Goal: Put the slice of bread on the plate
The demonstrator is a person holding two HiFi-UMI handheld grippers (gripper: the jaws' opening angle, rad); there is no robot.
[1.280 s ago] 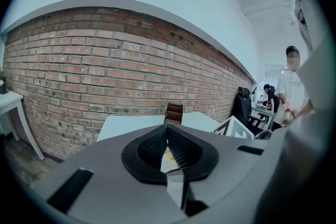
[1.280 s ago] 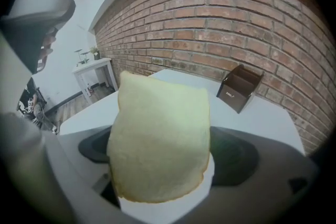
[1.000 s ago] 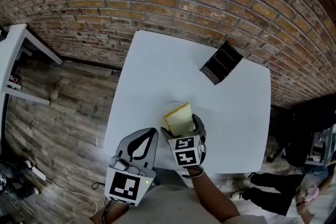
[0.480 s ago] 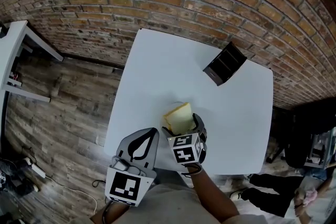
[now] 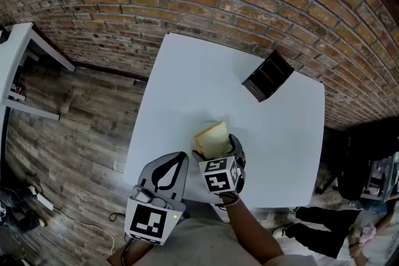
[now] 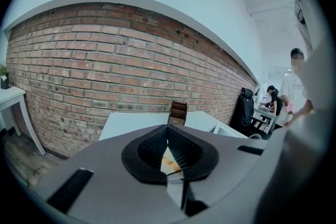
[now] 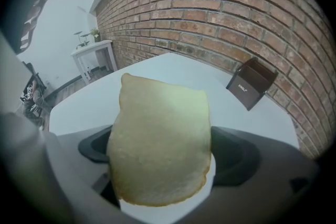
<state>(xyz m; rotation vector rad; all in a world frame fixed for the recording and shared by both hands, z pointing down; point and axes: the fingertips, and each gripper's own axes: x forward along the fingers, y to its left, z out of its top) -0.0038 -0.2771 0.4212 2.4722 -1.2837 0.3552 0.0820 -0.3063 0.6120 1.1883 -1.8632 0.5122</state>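
Just above the plate [image 7: 212, 168], the slice of bread [image 5: 211, 139] juts forward from the clenched right claw [image 5: 216, 147]; left claw [image 5: 167, 166] closed, empty

Plate [image 7: 173, 211] mostly under bread slice [image 7: 160, 144]

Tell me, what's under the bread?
A bit of white plate peeks out under the slice of bread, which the right claw holds. The bread covers the rest, so I can't tell if they touch.
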